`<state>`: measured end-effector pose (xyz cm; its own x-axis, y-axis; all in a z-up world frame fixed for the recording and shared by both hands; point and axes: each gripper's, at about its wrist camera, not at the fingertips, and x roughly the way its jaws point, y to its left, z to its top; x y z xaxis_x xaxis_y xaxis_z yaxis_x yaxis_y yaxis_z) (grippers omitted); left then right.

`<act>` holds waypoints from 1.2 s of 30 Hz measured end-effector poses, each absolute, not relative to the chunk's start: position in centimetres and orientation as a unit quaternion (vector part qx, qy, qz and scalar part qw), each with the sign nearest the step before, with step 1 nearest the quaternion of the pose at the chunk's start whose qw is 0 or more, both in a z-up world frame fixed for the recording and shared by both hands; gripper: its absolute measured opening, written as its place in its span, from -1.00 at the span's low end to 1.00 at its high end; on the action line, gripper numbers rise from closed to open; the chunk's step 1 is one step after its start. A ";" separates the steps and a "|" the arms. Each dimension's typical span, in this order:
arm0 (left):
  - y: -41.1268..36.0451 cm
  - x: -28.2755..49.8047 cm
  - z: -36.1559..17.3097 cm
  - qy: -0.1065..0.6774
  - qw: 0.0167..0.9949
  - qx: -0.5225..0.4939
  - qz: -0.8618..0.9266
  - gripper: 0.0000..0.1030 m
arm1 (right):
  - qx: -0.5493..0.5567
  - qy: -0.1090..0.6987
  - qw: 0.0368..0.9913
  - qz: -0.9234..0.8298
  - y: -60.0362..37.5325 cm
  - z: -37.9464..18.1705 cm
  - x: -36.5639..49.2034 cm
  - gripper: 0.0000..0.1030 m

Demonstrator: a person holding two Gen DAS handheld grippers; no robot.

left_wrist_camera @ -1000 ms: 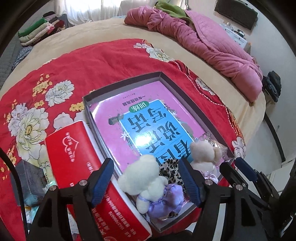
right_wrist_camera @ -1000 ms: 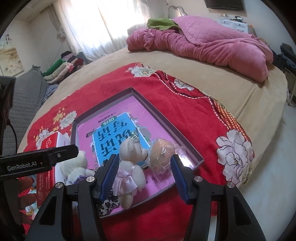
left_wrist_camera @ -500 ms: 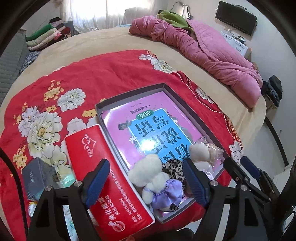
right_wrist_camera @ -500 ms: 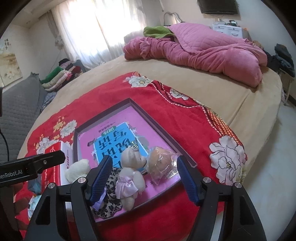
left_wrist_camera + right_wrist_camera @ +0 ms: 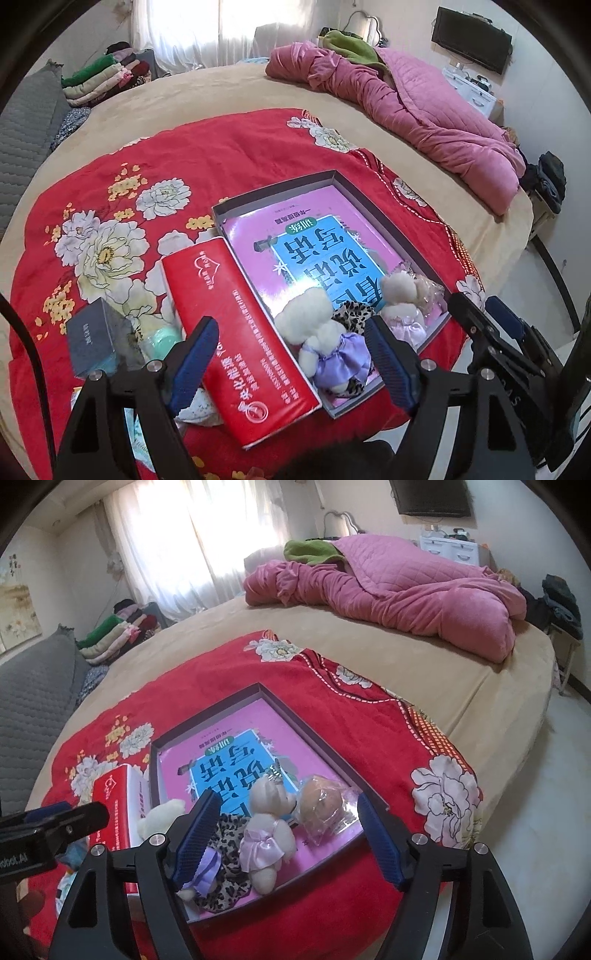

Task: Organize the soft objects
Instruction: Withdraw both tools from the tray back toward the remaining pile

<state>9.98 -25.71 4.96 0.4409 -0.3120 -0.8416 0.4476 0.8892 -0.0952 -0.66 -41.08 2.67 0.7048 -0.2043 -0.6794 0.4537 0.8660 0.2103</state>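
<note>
A shallow grey box (image 5: 334, 176) holding a pink and blue book lies on the red flowered blanket. At its near end lie a white bear in a purple dress (image 5: 321, 332), a cream bear in a pink dress (image 5: 266, 830), a leopard-print cloth (image 5: 229, 836) and a brown plush in clear wrap (image 5: 321, 806). My left gripper (image 5: 291, 339) hangs open above the white bear, touching nothing. My right gripper (image 5: 286, 827) hovers above the pink-dressed bear, its jaws opening, pads apart from it.
A red tissue pack (image 5: 236, 332) lies against the box's left side. A dark small box (image 5: 92, 339) and a mint object (image 5: 162, 339) sit further left. A pink quilt (image 5: 406, 590) lies at the far side of the bed; folded clothes (image 5: 118, 635) are stacked far left.
Both grippers have drawn up and back from the toys, and their jaws stand wider. The toys stay where they were in the box.
</note>
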 end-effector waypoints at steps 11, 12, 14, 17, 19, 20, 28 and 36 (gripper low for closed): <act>-23.1 8.6 6.1 0.470 0.851 0.062 -0.225 0.57 | 0.184 0.316 0.911 -0.192 -40.2 4.3 -1.3 0.51; -22.9 8.6 6.2 0.470 0.852 0.060 -0.223 0.57 | 0.187 0.314 0.911 -0.191 -40.2 4.5 -1.3 0.52; -22.3 8.6 6.5 0.466 0.856 0.059 -0.217 0.57 | 0.194 0.310 0.911 -0.191 -40.1 4.7 -1.5 0.52; -21.5 8.4 6.9 0.463 0.858 0.052 -0.214 0.57 | 0.192 0.307 0.911 -0.198 -39.8 5.2 -1.8 0.53; -21.1 8.2 7.0 0.461 0.860 0.050 -0.212 0.57 | 0.188 0.308 0.911 -0.203 -39.6 5.5 -1.8 0.53; -20.9 8.0 7.1 0.459 0.862 0.051 -0.210 0.57 | 0.187 0.308 0.910 -0.205 -39.5 5.5 -1.9 0.53; -19.9 7.0 7.1 0.456 0.862 0.052 -0.213 0.58 | 0.166 0.311 0.912 -0.212 -38.3 6.7 -2.6 0.53; -17.6 6.1 7.5 0.450 0.868 0.053 -0.202 0.58 | 0.146 0.294 0.921 -0.210 -36.3 9.0 -3.4 0.53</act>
<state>6.11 -17.60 7.51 0.5132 -0.3040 -0.8026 0.3989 0.9125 -0.0906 -3.45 -36.31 8.98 0.7388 -0.3003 -0.6033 0.4725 0.8691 0.1460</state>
